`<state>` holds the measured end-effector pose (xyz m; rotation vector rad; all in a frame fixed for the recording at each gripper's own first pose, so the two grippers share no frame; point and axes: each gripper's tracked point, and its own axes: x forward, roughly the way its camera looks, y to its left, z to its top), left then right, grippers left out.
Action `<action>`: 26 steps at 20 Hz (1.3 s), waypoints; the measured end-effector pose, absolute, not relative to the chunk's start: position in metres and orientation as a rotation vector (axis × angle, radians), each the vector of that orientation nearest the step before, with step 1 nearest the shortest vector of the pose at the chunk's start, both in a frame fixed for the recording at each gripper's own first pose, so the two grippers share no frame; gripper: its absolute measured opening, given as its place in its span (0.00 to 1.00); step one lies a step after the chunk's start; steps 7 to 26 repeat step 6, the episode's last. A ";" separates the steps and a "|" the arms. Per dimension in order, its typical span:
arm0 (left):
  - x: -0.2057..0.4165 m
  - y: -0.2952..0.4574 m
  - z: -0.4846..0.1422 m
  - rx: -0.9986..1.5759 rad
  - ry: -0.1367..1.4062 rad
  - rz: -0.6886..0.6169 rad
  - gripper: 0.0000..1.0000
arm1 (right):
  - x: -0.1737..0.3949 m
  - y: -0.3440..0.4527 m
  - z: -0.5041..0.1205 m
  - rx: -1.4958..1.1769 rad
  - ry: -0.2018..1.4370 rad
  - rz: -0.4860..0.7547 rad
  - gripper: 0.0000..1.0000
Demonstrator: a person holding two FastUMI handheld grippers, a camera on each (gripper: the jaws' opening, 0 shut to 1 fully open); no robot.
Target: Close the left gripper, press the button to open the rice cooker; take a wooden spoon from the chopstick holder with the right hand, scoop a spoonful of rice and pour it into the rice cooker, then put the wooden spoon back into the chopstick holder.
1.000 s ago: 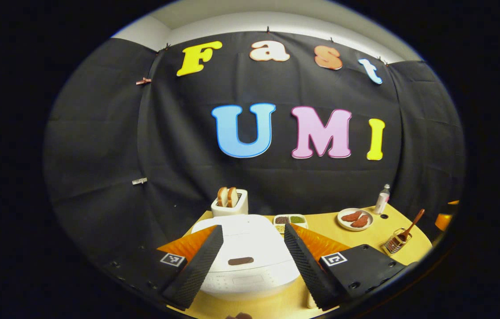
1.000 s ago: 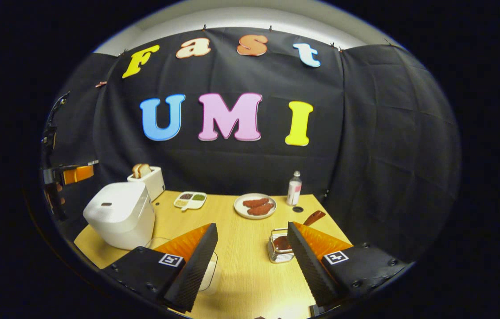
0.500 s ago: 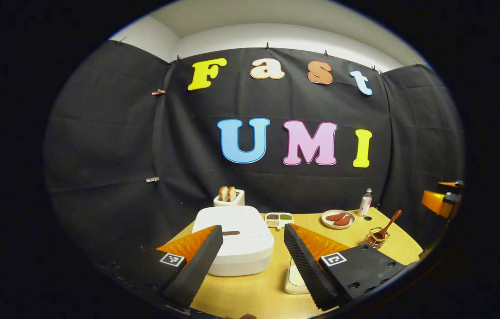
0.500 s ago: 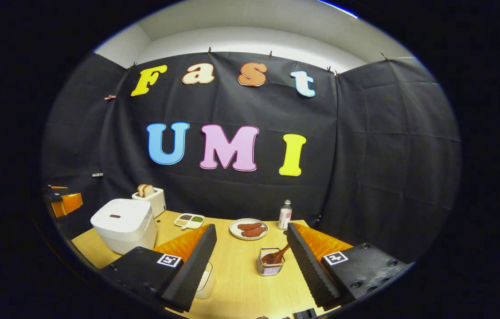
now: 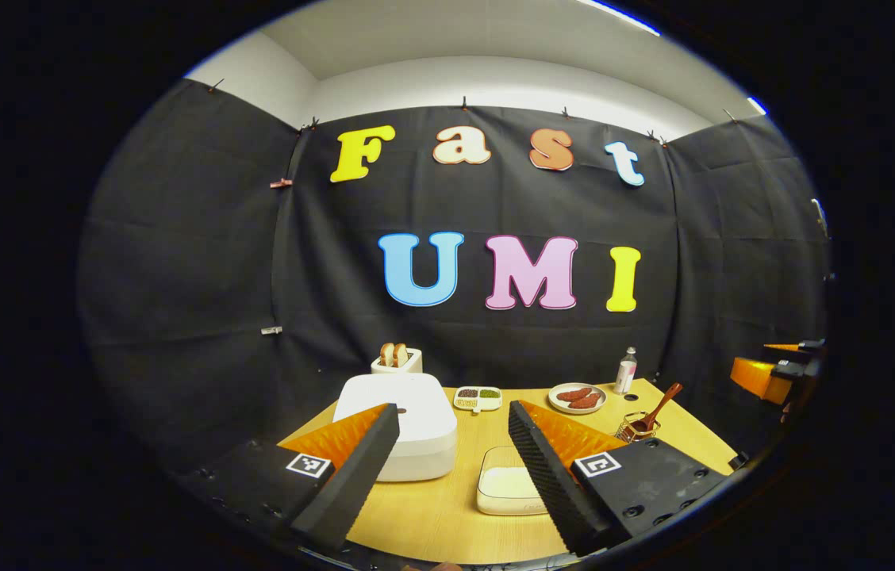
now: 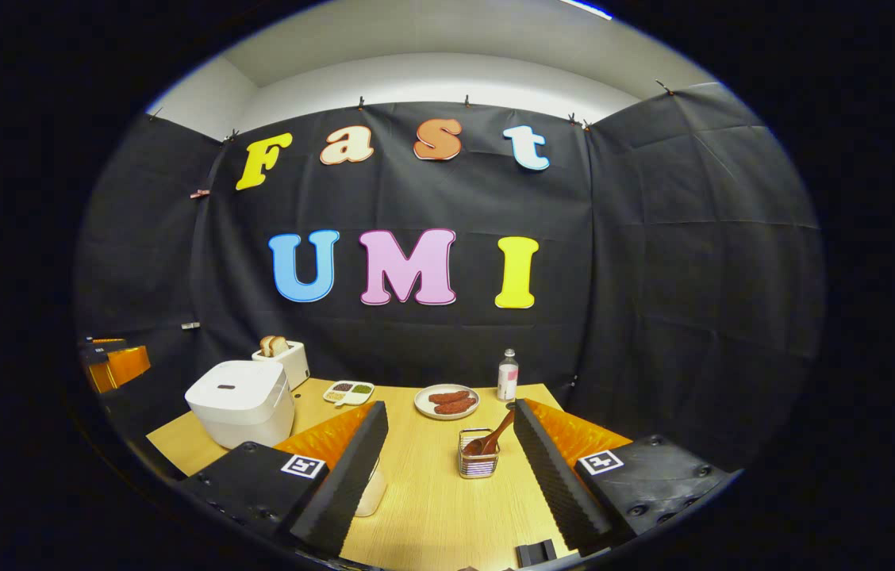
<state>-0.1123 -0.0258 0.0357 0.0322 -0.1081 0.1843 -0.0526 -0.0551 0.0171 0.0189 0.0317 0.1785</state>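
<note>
Rice cooker (image 5: pixel 408 424) sits at the left end of the worktop (image 5: pixel 447 507), lid down, its dark button (image 6: pixel 225 387) on top facing up where a closed fingertip could press it. Left gripper (image 5: pixel 451 468) hangs back from the worktop's near edge with its fingers spread wide and nothing between them; judging from the task, they have to close before the press. A shallow white dish of rice (image 5: pixel 507 482) lies just right of the cooker, near enough for a short carry into the pot.

Right gripper (image 6: pixel 447 468) is likewise open and empty, aimed at the wire chopstick holder (image 6: pixel 478 464) standing in the middle of its view. Wooden spoon (image 6: pixel 491 438) leans in that holder, bowl down, handle angled up to the right, which leaves the handle free to pinch. Toaster (image 5: pixel 396 361), a divided condiment dish (image 5: pixel 478 395), a plate of sausages (image 6: pixel 447 401) and a small bottle (image 6: pixel 507 374) stand along the back, clear of the working lane.
</note>
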 end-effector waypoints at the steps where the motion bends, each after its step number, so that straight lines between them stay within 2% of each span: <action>1: -0.114 -0.027 0.033 0.047 -0.104 0.177 1.00 | -0.053 -0.057 0.016 0.020 0.034 0.173 1.00; 2: -0.114 -0.031 0.031 0.052 -0.098 0.167 0.96 | -0.054 -0.060 0.014 0.018 0.039 0.165 0.99; 4: -0.112 -0.035 0.026 0.038 -0.090 0.142 0.95 | -0.054 -0.066 0.013 0.007 0.040 0.130 1.00; 5: -0.108 -0.036 0.023 0.031 -0.080 0.128 1.00 | -0.055 -0.068 0.011 0.002 0.041 0.111 1.00; 6: -0.103 -0.035 0.020 0.032 -0.063 0.116 0.95 | -0.056 -0.065 0.008 0.002 0.050 0.103 1.00; 26: -0.103 -0.035 0.020 0.032 -0.063 0.116 0.95 | -0.056 -0.065 0.008 0.002 0.050 0.103 1.00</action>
